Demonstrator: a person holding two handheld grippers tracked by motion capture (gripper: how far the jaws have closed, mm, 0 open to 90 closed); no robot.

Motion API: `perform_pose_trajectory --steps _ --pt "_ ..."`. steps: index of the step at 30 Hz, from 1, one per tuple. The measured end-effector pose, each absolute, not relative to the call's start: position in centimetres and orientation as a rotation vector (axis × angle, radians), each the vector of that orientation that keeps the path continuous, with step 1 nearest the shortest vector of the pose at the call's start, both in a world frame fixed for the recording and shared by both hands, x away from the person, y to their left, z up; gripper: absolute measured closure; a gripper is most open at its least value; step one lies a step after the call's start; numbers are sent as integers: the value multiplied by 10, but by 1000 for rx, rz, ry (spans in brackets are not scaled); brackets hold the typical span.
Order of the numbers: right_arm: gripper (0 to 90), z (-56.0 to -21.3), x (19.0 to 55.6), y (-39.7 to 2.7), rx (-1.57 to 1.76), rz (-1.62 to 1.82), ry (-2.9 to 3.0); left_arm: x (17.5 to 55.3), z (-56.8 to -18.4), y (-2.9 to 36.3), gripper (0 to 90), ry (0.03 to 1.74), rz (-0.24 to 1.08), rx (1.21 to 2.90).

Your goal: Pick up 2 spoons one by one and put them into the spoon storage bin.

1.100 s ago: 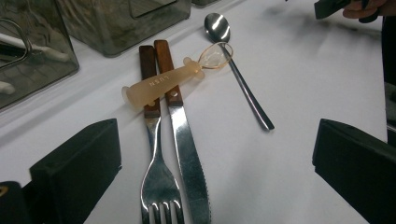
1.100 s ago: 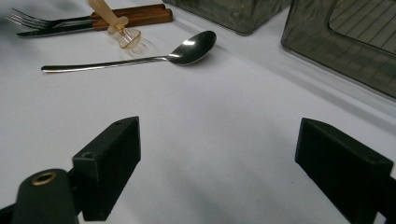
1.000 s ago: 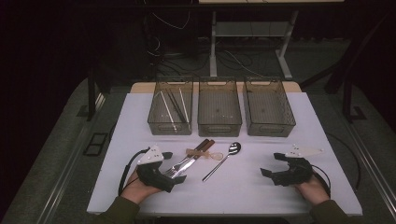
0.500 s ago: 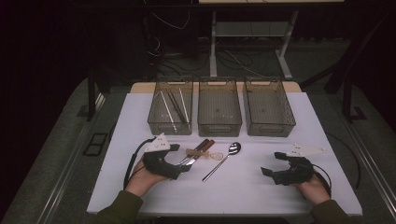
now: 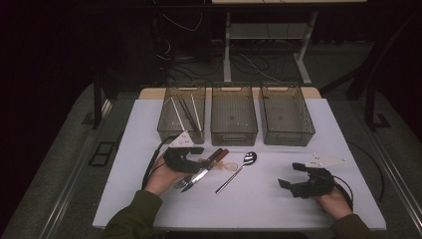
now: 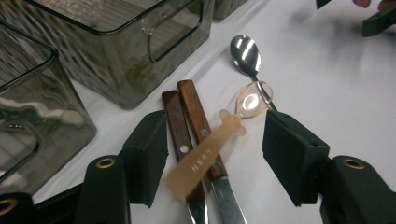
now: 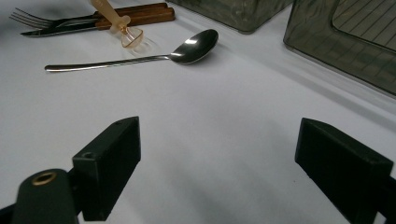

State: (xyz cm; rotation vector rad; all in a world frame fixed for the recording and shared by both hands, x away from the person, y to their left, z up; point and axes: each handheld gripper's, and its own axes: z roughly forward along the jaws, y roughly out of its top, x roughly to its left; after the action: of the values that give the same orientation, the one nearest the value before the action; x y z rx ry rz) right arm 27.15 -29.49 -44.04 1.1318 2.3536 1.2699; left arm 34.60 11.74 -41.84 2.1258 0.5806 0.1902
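A knife and a fork with wooden handles lie side by side on the white table. An amber plastic spoon rests slantwise across them. My left gripper straddles the handles and the plastic spoon; its jaws have just been closing, and the pads stand apart from them. In the high view the left gripper sits over the cutlery. A metal spoon lies just to the right. My right gripper rests open on bare table at the right, nothing between its jaws.
Three smoky clear bins stand in a row at the back: the left bin holds several sticks, the middle bin and the right bin look bare. Table edges run near both forearms.
My left gripper moved away from the person and a little right, from beside the blades to over the wooden handles, and its jaws narrowed. The right gripper stayed put.
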Motion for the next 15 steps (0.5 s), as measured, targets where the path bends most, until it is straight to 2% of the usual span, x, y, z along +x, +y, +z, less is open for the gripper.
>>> perform_pose_trajectory --steps 4,15 --pt "144 -441 272 -295 1134 1270 2355 353 -421 112 402 555 206 2174" --pt "144 -441 272 -295 1130 1267 2361 362 -437 115 433 547 143 2260"
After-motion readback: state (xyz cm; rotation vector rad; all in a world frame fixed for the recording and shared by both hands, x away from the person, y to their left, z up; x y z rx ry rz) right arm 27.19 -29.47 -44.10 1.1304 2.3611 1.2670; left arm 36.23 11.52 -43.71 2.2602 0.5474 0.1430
